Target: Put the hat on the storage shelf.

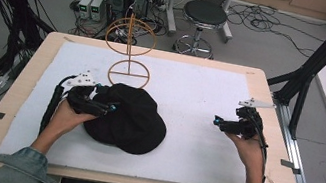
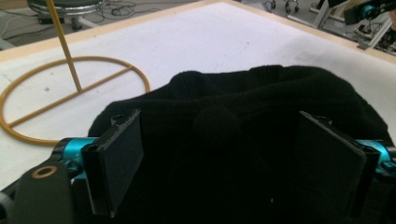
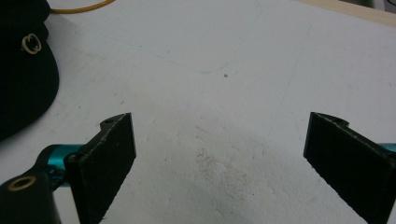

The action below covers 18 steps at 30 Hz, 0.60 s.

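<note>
- Because the black cap [image 1: 128,118] lies on the desk [image 1: 200,98] just before the wire stand [image 1: 130,45], the stand could be knocked when the cap is lifted.
- With the left hand-held gripper [image 2: 219,154] spread apart around loose fabric, only a fold may be pinched.
- Kept open over bare desk, the right hand-held gripper [image 3: 219,158] gives no support, so the cap could sag.

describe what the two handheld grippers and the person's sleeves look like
Both the left gripper and the right gripper have black bodies with teal metal fittings, flat black rectangular fingers, a grey three-cornered plate on top and a trailing black cable. The person wears blue denim sleeves.
</note>
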Each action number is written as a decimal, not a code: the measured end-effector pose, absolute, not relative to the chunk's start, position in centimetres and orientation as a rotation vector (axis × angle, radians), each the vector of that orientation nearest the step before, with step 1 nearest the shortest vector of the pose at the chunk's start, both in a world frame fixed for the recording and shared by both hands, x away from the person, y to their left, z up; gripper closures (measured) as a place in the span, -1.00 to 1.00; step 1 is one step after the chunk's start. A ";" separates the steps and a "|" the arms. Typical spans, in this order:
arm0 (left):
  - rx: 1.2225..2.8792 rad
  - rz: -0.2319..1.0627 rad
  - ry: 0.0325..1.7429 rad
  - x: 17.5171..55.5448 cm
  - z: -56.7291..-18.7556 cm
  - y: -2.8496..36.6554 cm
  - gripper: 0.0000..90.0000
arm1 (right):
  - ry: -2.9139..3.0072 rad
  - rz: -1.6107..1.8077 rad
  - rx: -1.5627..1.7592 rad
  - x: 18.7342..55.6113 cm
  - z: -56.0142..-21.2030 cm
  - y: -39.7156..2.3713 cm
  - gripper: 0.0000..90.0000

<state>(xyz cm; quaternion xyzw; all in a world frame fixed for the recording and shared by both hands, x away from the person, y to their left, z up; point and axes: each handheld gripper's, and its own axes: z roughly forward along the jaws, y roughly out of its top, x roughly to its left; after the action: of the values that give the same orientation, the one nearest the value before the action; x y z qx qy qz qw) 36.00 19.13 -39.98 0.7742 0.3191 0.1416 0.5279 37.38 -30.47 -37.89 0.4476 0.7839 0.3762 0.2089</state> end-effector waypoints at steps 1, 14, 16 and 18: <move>1.861 0.339 0.760 36.0 -40.1 19.1 -0.52 | 2.182 1.049 1.246 37.4 -37.9 -30.5 -0.80; 1.887 0.285 0.750 36.3 -40.6 19.0 0.03 | 2.186 1.045 1.246 37.5 -38.0 -30.5 -0.80; 1.885 0.282 0.751 36.3 -40.6 19.1 0.07 | 2.185 1.046 1.246 37.5 -38.0 -30.5 -0.80; 1.882 0.280 0.754 36.3 -40.6 19.2 0.17 | 2.187 1.042 1.244 37.5 -38.0 -30.5 -0.80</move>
<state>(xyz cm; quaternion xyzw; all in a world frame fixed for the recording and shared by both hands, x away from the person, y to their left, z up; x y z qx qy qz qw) 36.31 19.19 -40.62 0.7852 0.3144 0.1170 0.5205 37.51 -30.52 -37.99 0.4468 0.7856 0.3744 0.2075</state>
